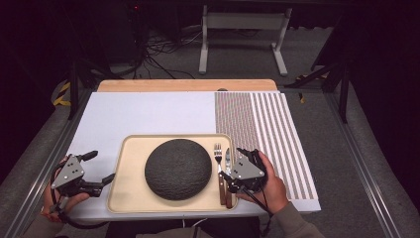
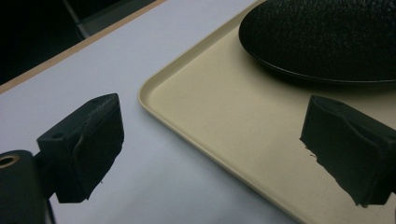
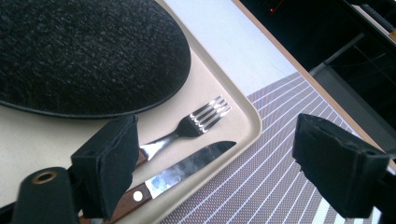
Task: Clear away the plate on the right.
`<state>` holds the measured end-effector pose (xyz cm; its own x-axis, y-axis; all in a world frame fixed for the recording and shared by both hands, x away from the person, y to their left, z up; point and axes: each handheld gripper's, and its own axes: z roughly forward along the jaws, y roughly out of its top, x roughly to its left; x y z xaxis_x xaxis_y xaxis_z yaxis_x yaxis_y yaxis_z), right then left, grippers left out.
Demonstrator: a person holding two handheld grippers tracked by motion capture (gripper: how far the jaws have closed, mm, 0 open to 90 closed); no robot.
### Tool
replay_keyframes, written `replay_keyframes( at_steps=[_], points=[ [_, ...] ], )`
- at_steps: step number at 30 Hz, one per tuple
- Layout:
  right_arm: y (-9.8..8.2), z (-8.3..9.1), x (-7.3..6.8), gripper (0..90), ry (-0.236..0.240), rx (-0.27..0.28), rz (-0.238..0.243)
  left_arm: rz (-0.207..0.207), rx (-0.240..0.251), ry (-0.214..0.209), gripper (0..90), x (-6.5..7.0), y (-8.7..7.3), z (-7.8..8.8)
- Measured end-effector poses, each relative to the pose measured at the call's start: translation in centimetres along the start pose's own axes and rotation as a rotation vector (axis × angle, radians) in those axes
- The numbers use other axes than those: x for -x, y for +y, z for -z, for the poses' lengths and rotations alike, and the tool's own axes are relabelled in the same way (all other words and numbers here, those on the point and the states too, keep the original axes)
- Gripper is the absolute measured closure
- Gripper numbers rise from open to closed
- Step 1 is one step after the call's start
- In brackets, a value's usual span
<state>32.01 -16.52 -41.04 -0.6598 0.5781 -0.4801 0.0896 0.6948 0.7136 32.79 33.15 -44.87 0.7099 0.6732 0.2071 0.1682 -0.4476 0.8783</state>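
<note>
Tray (image 1: pixel 130 198) sitting at the near edge of the surface (image 1: pixel 148 111), carrying a dark domed plate (image 1: pixel 178 168), fork (image 1: pixel 217 152) and knife (image 1: pixel 227 158) along its right rim. Left tongs (image 1: pixel 105 179) released, jaws wide, straddling the tray's left rim. Right tongs (image 1: pixel 229 174) released too, jaws spread across the right rim beside the cutlery handles. Striped placemat (image 1: pixel 267 134) lying toward the right edge. Likely early stage: both rims approached, nothing clamped yet; gripping and lifting the tray left to do.
</note>
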Motion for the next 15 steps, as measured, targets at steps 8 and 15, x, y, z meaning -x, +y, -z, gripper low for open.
replay_keyframes(
  at_steps=[8, 15],
  points=[
    [-1.1, 0.3, 0.4, 15.1, -0.009, 0.004, -0.023, -0.003, -0.005, -0.002, 6.6, 0.0, 0.1, -0.1],
    [-2.5, 0.6, 0.9, 13.7, -0.024, 0.008, -0.053, -0.004, -0.004, -0.005, 6.6, 0.0, 0.1, -0.1]
  ],
)
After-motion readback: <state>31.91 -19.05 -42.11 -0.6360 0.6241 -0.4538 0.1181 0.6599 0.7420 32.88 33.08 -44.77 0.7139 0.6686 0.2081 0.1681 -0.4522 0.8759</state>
